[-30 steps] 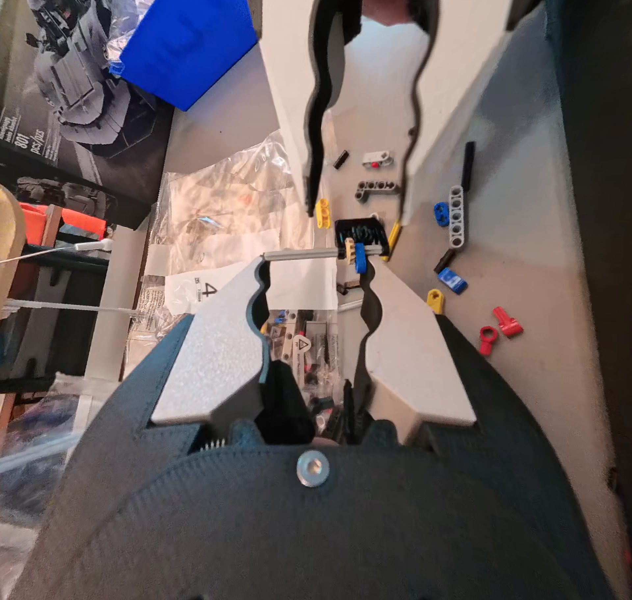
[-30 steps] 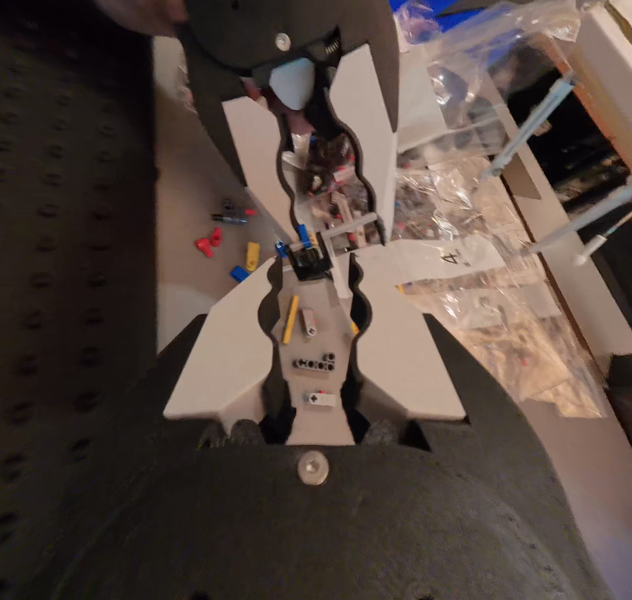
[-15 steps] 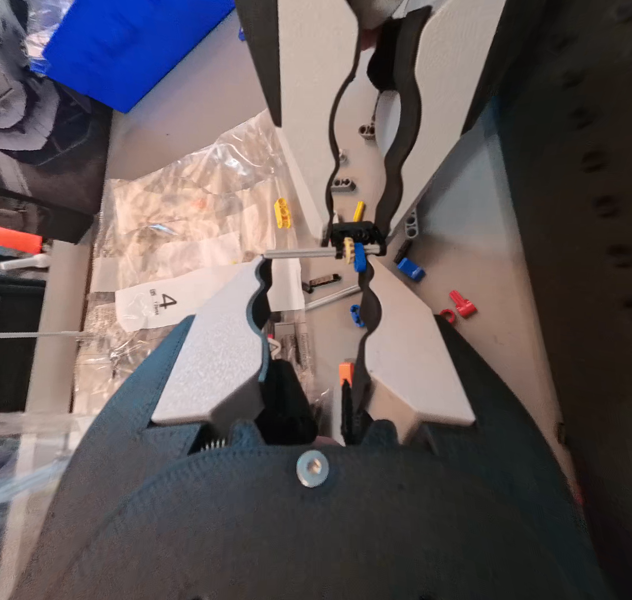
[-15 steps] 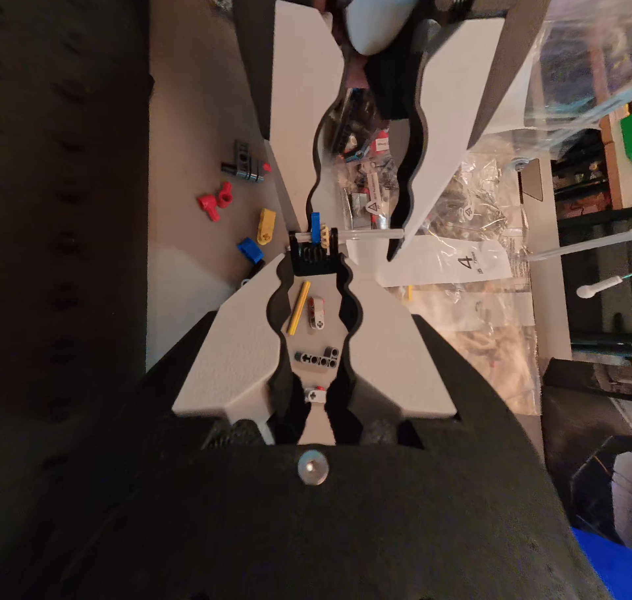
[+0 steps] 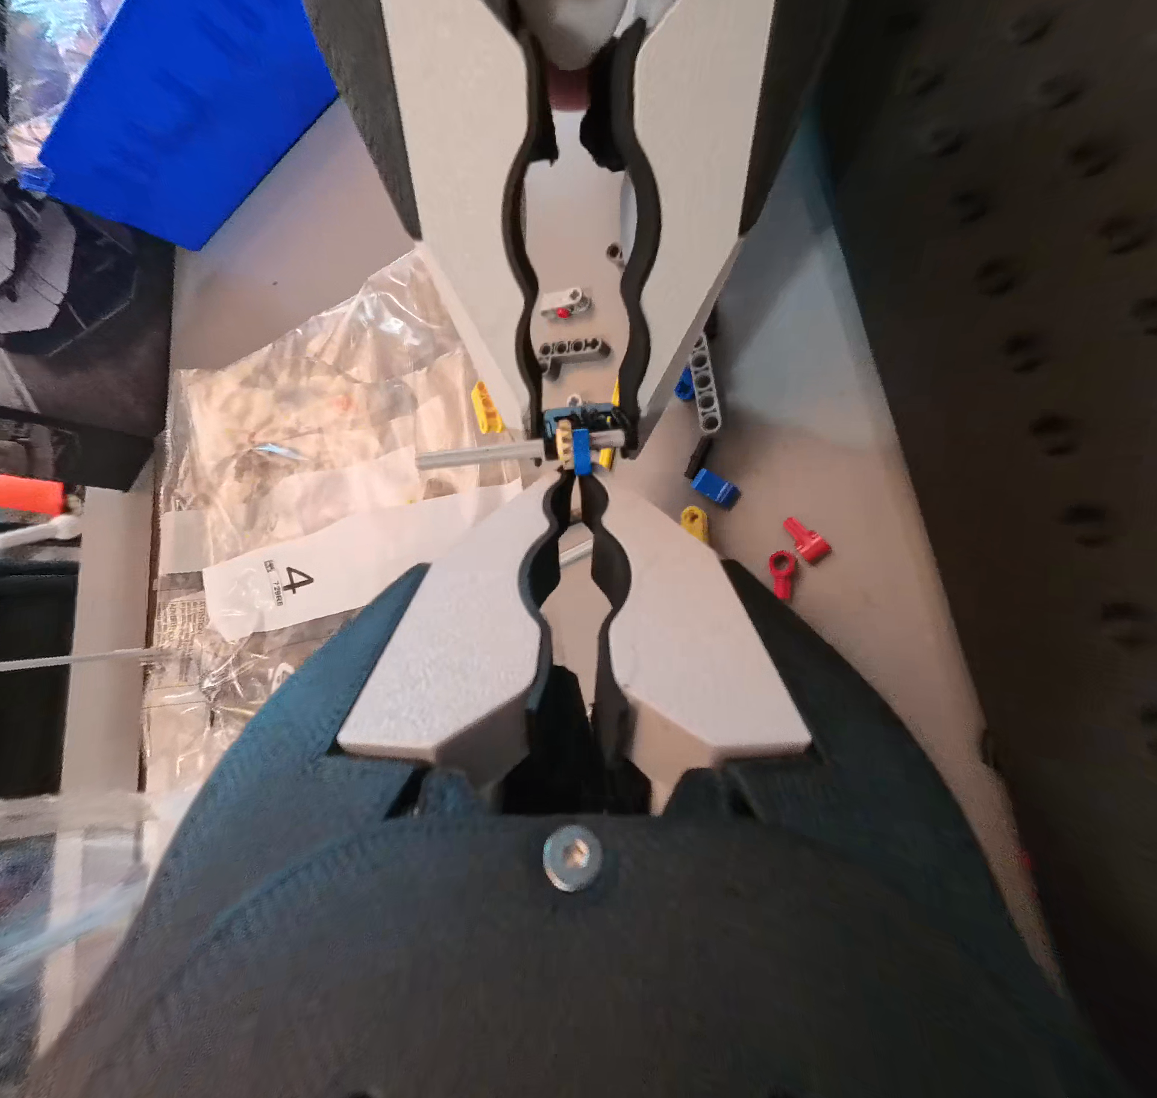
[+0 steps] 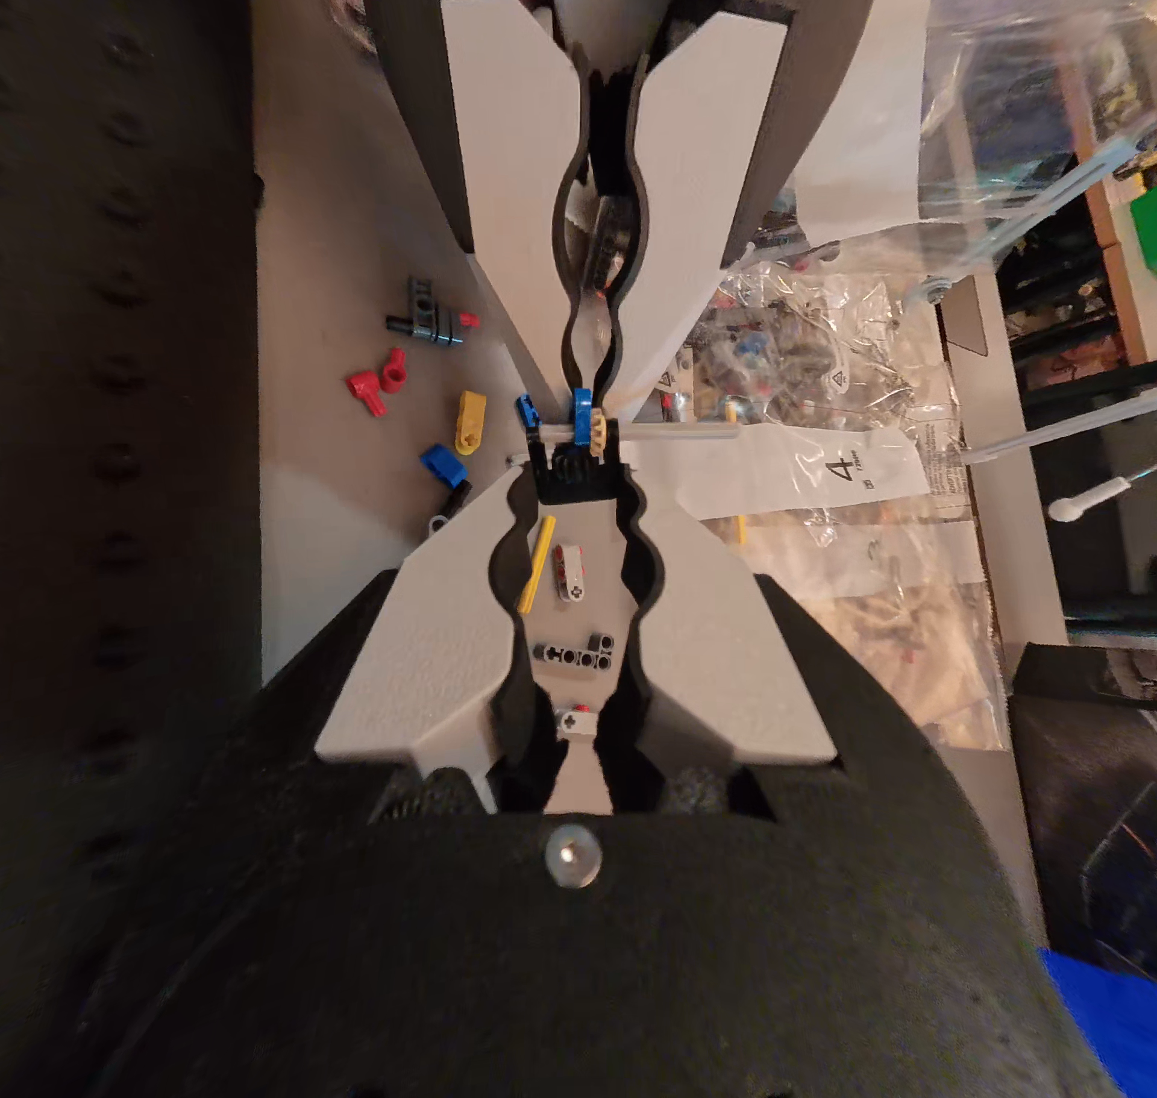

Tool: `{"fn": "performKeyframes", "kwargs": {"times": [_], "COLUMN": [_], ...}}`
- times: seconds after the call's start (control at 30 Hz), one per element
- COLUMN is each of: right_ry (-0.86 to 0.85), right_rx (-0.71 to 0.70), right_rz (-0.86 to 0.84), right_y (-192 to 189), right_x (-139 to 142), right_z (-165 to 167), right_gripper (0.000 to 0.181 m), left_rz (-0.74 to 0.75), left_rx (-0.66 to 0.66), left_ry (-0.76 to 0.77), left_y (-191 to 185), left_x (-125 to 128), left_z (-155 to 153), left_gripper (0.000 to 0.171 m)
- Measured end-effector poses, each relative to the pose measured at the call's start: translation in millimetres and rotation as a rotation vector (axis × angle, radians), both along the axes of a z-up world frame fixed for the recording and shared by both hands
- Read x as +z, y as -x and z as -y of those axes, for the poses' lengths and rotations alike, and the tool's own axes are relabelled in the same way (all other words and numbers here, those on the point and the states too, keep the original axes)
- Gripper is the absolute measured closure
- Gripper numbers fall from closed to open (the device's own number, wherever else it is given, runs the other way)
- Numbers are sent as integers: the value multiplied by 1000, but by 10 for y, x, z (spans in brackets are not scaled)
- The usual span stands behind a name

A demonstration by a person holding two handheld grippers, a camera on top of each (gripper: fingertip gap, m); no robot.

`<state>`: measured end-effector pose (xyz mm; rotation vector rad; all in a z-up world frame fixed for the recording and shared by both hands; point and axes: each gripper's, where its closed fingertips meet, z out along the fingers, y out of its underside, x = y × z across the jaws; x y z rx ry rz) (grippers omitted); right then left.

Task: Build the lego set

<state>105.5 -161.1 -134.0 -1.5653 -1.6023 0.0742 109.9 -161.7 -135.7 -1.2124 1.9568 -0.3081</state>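
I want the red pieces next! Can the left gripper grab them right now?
Probably not yet: the left gripper is shut on the blue piece. The red pieces lie uncovered on the table beside it.

Blue box far left of the tool, beyond the clear plastic bags. Dark printed carton at the left edge. Grey worktop underneath, dark dimpled surface along the right.

We see a grey table. Between the right gripper's jaws lie a yellow axle, a white connector and a grey beam. Left of those jaws lie red pins, a yellow piece and a blue piece; right of them, clear bags.
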Motion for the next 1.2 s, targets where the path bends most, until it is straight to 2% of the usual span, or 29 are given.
{"fn": "performKeyframes", "kwargs": {"times": [0.07, 0.13, 0.27, 0.43, 1.07, 1.2], "right_ry": [26, 46, 74, 81, 125, 82], "right_rx": [-1, 5, -3, -8, -67, -57], "right_rz": [-5, -15, -13, -18, 1, 44], "right_y": [-9, -3, -15, -15, -72, -82], "right_x": [-20, -27, -64, -69, -150, -172], "right_z": [5, 17, 16, 11, -52, -48], "right_gripper": [159, 158, 158, 158, 159, 159], "left_rz": [-15, -38, -22, -12, -27, -27], "left_rx": [8, 30, 17, 13, 39, 34], "left_ry": [-19, -63, -76, -101, -184, -154], "left_y": [14, 44, 37, 14, 7, 4], "left_x": [-9, -3, 57, 88, 120, 107], "left_z": [-13, -57, -11, 15, 0, 33], "left_gripper": [168, 155, 150, 159, 166, 168]}}
